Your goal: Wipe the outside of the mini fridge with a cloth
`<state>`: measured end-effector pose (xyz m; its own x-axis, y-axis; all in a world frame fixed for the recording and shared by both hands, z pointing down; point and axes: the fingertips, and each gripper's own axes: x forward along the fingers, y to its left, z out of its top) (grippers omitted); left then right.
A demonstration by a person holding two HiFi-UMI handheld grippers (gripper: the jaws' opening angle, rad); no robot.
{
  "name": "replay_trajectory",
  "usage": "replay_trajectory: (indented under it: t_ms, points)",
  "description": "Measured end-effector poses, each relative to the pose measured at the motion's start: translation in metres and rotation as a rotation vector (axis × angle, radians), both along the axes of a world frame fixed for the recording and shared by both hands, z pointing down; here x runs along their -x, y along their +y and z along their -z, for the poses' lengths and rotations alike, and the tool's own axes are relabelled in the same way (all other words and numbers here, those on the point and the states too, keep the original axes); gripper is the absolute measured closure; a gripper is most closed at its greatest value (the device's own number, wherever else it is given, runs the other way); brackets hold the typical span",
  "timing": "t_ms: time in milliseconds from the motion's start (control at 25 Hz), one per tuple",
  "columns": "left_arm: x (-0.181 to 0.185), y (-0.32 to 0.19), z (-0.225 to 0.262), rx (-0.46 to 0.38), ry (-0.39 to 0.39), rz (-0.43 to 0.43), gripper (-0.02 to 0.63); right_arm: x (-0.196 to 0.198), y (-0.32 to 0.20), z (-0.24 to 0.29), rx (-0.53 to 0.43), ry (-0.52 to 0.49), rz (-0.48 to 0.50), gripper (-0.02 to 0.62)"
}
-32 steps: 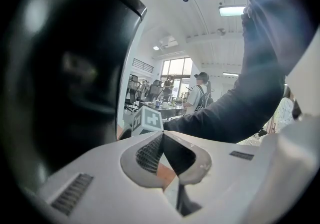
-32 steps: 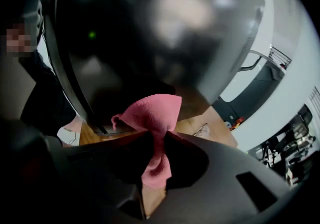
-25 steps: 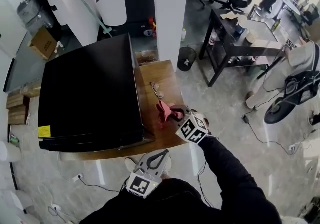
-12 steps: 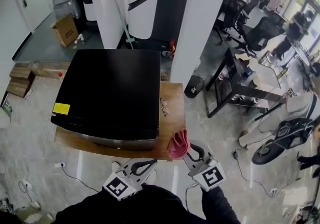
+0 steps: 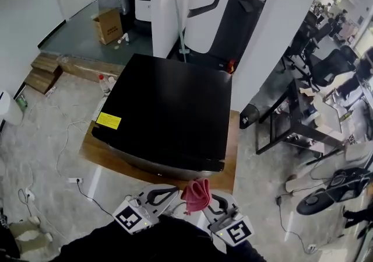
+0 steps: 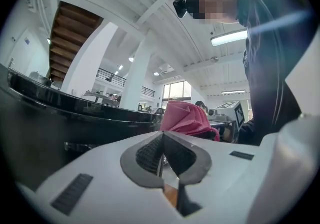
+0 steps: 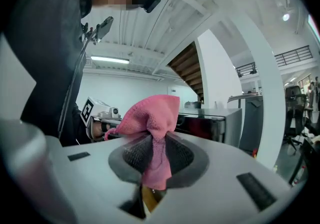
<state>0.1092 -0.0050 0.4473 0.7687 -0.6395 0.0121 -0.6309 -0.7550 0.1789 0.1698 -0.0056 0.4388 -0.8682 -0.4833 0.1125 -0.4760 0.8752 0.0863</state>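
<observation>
There is one black box-shaped mini fridge (image 5: 169, 115), bearing one yellow sticker (image 5: 108, 120), on one low wooden table (image 5: 232, 156). One crumpled pink cloth (image 5: 196, 194) shows. There are two white hand-held grippers: one left gripper (image 5: 173, 192) and one right gripper (image 5: 205, 198). One brown cardboard box (image 5: 109, 24) shows.

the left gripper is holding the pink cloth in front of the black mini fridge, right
No: the right gripper holds the pink cloth in its jaws, as the right gripper view shows. The left gripper is shut and empty. The cloth is in front of the black mini fridge.
</observation>
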Motion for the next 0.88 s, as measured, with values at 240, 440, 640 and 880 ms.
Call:
replay_trajectory:
  t_ms: [240, 440, 640, 880]
  points:
    - [0.091, 0.006, 0.006, -0.011, 0.015, 0.007, 0.601, 0.100, 0.010, -0.009, 0.061, 0.058, 0.023, 0.529]
    - [0.189, 0.010, 0.014, -0.021, 0.026, 0.009, 0.601, 0.205, 0.009, -0.003, 0.065, 0.048, 0.006, 0.528]
    - [0.279, 0.017, 0.019, -0.058, 0.020, -0.003, 0.601, 0.297, 0.013, -0.005, 0.081, 0.041, -0.031, 0.528]
    - [0.349, 0.007, 0.025, -0.061, 0.032, 0.007, 0.601, 0.361, 0.012, -0.005, 0.071, 0.053, -0.099, 0.528]
